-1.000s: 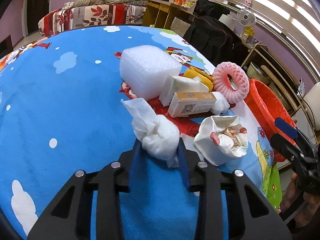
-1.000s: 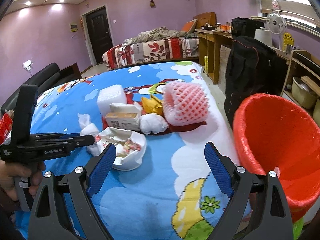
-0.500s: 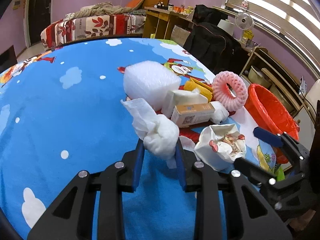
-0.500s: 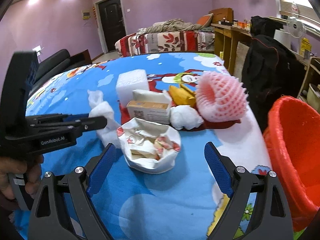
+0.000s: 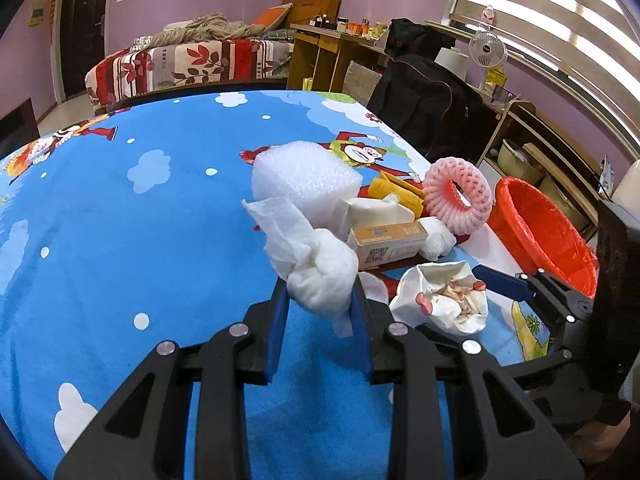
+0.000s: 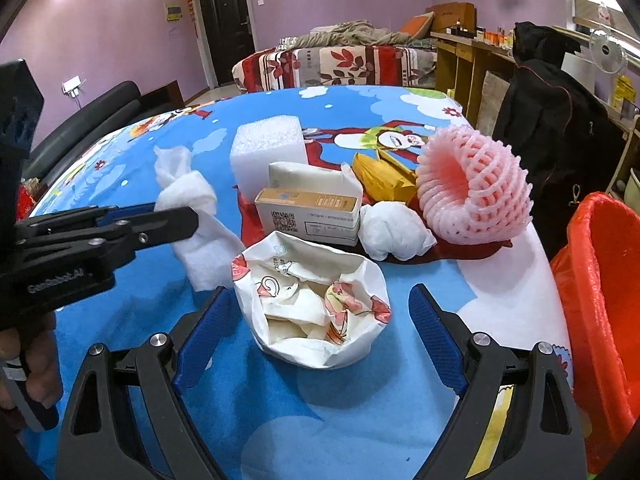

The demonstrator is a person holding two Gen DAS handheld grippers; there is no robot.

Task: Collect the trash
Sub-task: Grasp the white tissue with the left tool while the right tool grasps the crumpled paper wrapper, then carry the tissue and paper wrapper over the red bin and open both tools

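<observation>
Left wrist view: the left hand-held gripper [image 5: 318, 312] is clamped on a crumpled white paper-towel wad [image 5: 320, 270], pinched between its blue pads with a loose flap sticking up and away from the tips. It looks lifted a bit off the blue cartoon-print table [image 5: 120, 220], though I can't say for sure.

So progress-wise, I'd call this early. The red plastic bin with a red liner [image 6: 600, 312] is off to the right of both grippers, past the table edge, and what shows of its inside looks bare from here. One piece is in hand, and nearly everything else sits on the table.

What's left, all ahead of the grippers:
- an open white paper bag with pink print, stuffed with scraps [image 6: 316, 304]
- a small tan-and-white cardboard box with a QR code [image 6: 308, 216]
- a white bubble-wrap block [image 6: 268, 152]
- a pink foam fruit net rolled into a ring [image 6: 472, 196]
- a yellow wrapper [image 6: 384, 176]
- a second small white tissue ball [image 6: 392, 228]

Right wrist view: the right hand-held gripper [image 6: 316, 320] is spread wide and empty, with the paper bag sitting right between its two blue pads, not touching either as far as I can tell. My guess is that bag is the next grab. The left one with its wad shows up off to the left of it, near the bag.
</observation>
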